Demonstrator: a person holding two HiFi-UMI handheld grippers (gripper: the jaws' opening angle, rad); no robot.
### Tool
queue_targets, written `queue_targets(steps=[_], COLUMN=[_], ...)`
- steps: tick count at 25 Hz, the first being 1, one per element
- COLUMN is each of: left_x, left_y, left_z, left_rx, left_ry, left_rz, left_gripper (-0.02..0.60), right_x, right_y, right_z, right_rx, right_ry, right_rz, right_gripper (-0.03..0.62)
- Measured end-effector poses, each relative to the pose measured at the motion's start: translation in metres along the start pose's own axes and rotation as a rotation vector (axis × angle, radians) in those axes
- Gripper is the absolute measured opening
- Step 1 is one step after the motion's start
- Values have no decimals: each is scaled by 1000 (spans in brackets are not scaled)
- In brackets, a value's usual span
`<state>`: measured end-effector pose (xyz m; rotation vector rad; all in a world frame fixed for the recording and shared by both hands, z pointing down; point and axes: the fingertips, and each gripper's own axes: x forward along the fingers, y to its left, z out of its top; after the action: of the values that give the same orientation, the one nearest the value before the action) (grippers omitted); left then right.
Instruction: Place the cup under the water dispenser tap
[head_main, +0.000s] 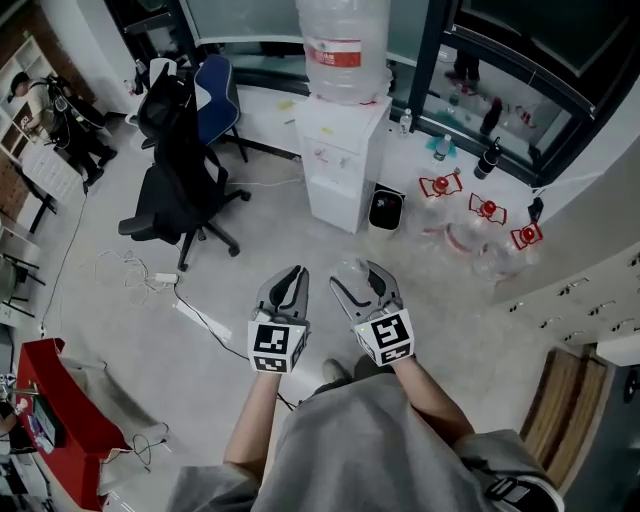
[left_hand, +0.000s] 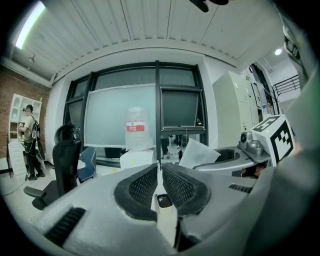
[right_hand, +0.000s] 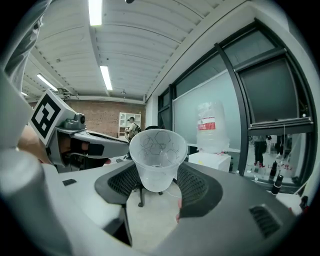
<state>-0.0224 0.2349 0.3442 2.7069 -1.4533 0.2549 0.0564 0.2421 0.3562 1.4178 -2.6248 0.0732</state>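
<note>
Gripped a clear plastic cup (right_hand: 158, 154) in the right gripper (right_hand: 159, 175), upright and mouth up, with the ribbed pads pressed on its lower wall from both sides and the jaws set wide around it. Saw the left gripper (left_hand: 159, 169) with its jaws brought together, pad against pad, and with nothing between them. Held both grippers level, side by side and near each other, in front of the body.

Faced the white water dispenser (head_main: 340, 165), with the cup well apart from it across the grey floor (head_main: 440, 330), so not yet under the tap. Could not make out the tap itself from here.

Found a large clear bottle (head_main: 343, 45) with a red label on top of the dispenser, a small black bin (head_main: 386, 210) just beside it, and some empty bottles with red handles (head_main: 487, 210) on the floor further to the right. Noted a black office chair (head_main: 180, 195) and a blue chair (head_main: 217, 92) to the left of the dispenser, and a white power strip (head_main: 185, 308) with cables on the floor near the left gripper. Noticed also a person (left_hand: 28, 142) standing far off at the left.
</note>
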Motion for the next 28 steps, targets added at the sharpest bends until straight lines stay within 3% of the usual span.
queue_targets(steps=[13,28], left_x=[52,164], left_y=[33,98], left_z=[-9,-3], left_rx=[-11,-7], left_ry=[33,71], left_rz=[-9,-2], left_gripper=[29,29], right_x=[58,166], right_y=[-35,-105], right_z=[-3,-3], right_rx=[12,32], right_ry=[14,25], right_rz=[-6,31], right_gripper=[249,249])
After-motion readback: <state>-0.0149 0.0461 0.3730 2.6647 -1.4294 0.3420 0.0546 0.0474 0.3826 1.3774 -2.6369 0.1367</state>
